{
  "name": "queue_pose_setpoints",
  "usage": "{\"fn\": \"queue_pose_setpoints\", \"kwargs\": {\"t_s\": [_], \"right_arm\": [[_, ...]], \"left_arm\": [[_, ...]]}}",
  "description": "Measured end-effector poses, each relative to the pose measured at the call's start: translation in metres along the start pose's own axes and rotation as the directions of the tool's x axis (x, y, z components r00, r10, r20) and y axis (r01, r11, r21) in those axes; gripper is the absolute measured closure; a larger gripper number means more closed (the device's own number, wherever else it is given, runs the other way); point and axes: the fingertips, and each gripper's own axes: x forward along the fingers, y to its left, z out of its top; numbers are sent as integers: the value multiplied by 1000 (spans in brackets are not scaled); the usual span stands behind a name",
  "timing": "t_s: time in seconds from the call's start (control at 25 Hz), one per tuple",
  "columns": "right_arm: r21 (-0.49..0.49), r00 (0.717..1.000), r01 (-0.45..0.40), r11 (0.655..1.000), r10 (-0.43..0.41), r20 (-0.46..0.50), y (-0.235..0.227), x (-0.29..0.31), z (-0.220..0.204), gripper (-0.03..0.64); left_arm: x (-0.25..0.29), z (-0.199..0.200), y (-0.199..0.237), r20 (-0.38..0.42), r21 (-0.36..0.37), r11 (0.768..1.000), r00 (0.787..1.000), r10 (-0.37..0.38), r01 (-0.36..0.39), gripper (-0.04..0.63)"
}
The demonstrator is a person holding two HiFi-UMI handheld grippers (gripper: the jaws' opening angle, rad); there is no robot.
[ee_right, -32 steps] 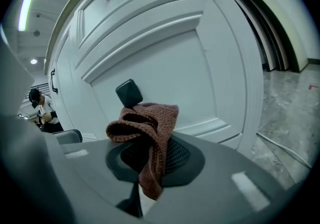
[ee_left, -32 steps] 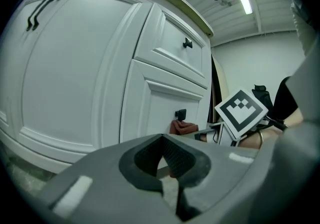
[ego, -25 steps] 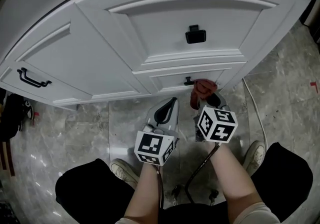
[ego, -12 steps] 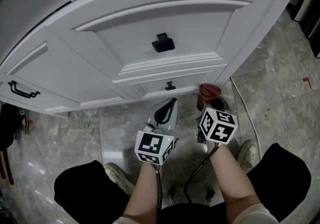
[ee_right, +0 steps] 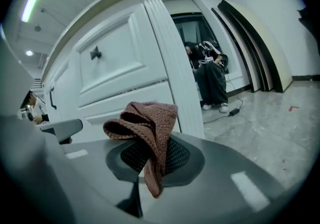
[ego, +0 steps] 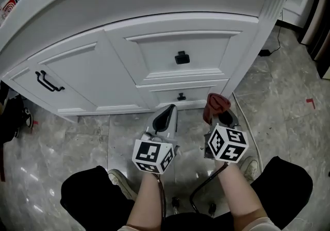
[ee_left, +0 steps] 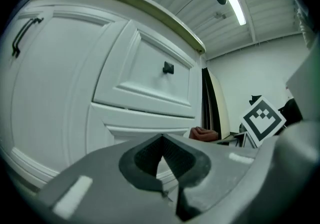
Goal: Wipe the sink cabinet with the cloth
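Observation:
A white sink cabinet [ego: 154, 60] with panelled doors and drawers fills the upper head view; a square black knob [ego: 181, 58] sits on its middle drawer. My right gripper [ego: 216, 112] is shut on a bunched reddish-brown cloth [ego: 216, 105], held low near the cabinet's right corner post [ego: 258, 34], short of the white face. The cloth [ee_right: 145, 133] folds over and hangs out of the shut jaws in the right gripper view. My left gripper [ego: 166, 115] is shut and empty, pointing at the lowest drawer [ego: 181, 96]; its jaws meet in the left gripper view [ee_left: 159, 160].
A long black handle [ego: 49, 81] marks the left door. Grey marble floor [ego: 289, 91] spreads around. The person's knees and shoes [ego: 119, 178] are below. A cable [ego: 242, 116] trails on the floor right of the cabinet. A seated person [ee_right: 210, 75] is beyond the corner.
The head view has pulled back and tilted up, so more of the cabinet and countertop shows. Both grippers keep their places before the lowest drawer; the cloth stays gripped.

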Motion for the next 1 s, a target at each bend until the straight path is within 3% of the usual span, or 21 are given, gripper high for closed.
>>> {"fn": "queue_pose_setpoints", "kwargs": {"t_s": [0.24,0.52,0.68,1.0], "right_arm": [[-151,985,-75,986,97,142,49,-55,54,538],[-119,976,-100,988,121,184,65,-121,61,538],[-190,966,-88,978,130,224,80,-174,73,538],[-234,959,-44,971,107,263,84,-245,72,538]], "left_arm": [[-45,62,-11,138,24,998,989,54,-58,595],[-105,104,-56,271,-7,999,962,37,-37,595],[-144,120,-80,298,6,1000,954,20,-23,595],[-193,124,-114,241,92,995,970,6,-29,595]]}}
